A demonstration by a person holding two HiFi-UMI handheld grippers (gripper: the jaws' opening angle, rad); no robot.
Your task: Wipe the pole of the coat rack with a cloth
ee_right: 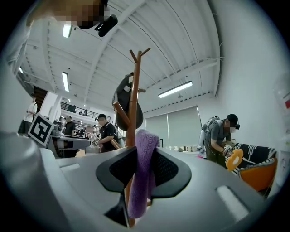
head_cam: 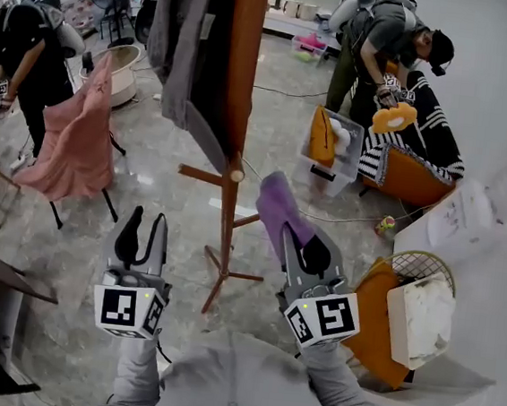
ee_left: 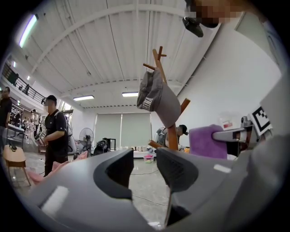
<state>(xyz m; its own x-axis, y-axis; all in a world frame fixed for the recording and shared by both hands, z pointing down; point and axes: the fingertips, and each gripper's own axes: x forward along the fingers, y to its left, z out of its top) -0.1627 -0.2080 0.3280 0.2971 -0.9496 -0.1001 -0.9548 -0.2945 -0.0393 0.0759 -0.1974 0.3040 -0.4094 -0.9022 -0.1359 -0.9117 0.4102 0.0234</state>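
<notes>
The wooden coat rack pole (head_cam: 239, 106) rises in the middle of the head view, with grey clothing (head_cam: 193, 47) hung on its left side. My right gripper (head_cam: 301, 239) is shut on a purple cloth (head_cam: 280, 205), held just right of the pole's lower part without touching it. In the right gripper view the purple cloth (ee_right: 144, 172) hangs pinched between the jaws, with the pole (ee_right: 132, 113) straight behind it. My left gripper (head_cam: 142, 235) hangs left of the pole, jaws a little apart with nothing between them; its own view shows the pole (ee_left: 171, 131) ahead.
The rack's legs (head_cam: 228, 276) spread on the tiled floor. A chair with a pink cloth (head_cam: 78, 139) stands left, a person (head_cam: 27, 48) beyond it. Another person (head_cam: 378, 48) bends over an orange sofa (head_cam: 415, 169) at the back right. A white table (head_cam: 490, 268) and basket (head_cam: 417, 314) are right.
</notes>
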